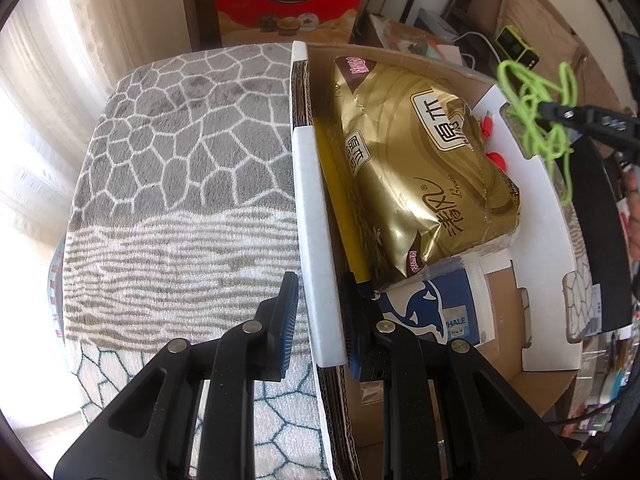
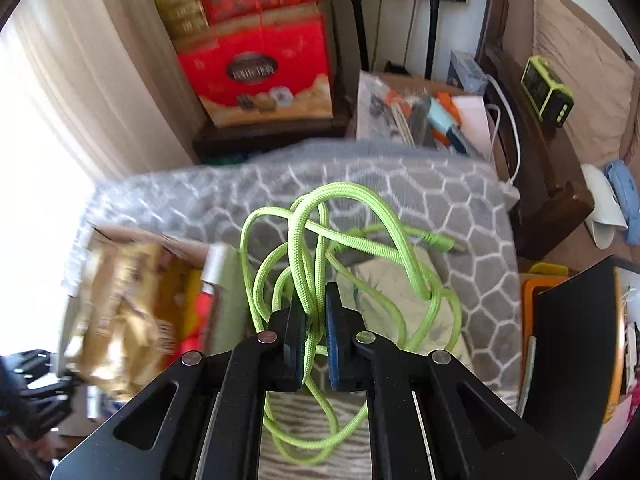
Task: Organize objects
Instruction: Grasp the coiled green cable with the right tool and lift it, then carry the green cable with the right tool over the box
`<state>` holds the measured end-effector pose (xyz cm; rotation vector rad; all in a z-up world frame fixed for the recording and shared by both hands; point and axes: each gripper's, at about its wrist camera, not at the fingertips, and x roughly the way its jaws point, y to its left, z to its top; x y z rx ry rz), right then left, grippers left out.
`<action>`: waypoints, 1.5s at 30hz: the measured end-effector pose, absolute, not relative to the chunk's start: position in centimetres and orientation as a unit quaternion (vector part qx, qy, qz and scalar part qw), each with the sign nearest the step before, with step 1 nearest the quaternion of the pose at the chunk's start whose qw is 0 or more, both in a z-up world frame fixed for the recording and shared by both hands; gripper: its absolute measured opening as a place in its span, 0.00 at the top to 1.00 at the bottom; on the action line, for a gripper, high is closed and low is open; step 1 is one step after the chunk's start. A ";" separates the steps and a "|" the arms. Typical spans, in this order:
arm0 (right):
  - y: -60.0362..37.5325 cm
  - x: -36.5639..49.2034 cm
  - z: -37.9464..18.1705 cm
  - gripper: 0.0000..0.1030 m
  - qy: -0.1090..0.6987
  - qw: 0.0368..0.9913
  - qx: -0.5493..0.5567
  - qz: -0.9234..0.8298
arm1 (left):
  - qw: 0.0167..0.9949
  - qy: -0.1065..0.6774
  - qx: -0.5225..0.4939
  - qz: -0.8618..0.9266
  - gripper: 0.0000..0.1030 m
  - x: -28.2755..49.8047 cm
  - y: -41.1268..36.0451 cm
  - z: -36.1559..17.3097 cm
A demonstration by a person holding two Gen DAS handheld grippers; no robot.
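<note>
Closest in, the right gripper [image 2: 316,312] pinches a few strands of the green cord [image 2: 352,240], lifted above the grey rug [image 2: 460,216]; light, limp and tangled, it will likely dangle, so a bunched middle holds best; the left gripper [image 1: 320,312] clamps the cardboard box [image 1: 316,240] wall, left of the gold packet [image 1: 420,168].

The right claw [image 2: 317,300] pinches a tangled green cable [image 2: 360,240] above the grey patterned rug [image 2: 472,216].

Gold packet [image 1: 424,168] filling most of the cardboard box [image 1: 504,320]; bare patterned blanket [image 1: 180,184] alongside.
</note>
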<state>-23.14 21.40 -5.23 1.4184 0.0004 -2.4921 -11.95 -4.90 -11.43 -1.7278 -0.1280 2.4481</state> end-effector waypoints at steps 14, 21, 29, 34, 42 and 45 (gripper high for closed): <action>20.6 -17.4 9.8 0.93 -0.017 0.219 0.396 -0.892 | 0.075 -0.056 -0.569 0.817 0.81 -11.6 -5.4 -10.4; 17.9 -13.7 13.5 0.93 -0.019 0.285 0.367 -0.885 | 0.074 -0.061 -0.564 0.820 0.81 -11.4 -5.6 -9.7; 13.7 -12.0 12.0 0.93 -0.008 0.334 0.387 -0.859 | 0.072 -0.066 -0.561 0.822 0.81 -11.3 -6.1 -9.2; 12.4 -11.5 8.6 0.93 -0.015 0.347 0.423 -0.837 | 0.072 -0.067 -0.561 0.822 0.80 -11.1 -6.4 -9.1; 12.1 -10.1 12.4 0.93 -0.011 0.368 0.394 -0.842 | 0.071 -0.068 -0.561 0.822 0.80 -11.2 -6.3 -9.1; 11.9 -9.7 13.6 0.93 -0.011 0.378 0.393 -0.838 | 0.071 -0.068 -0.561 0.822 0.80 -11.3 -6.2 -9.0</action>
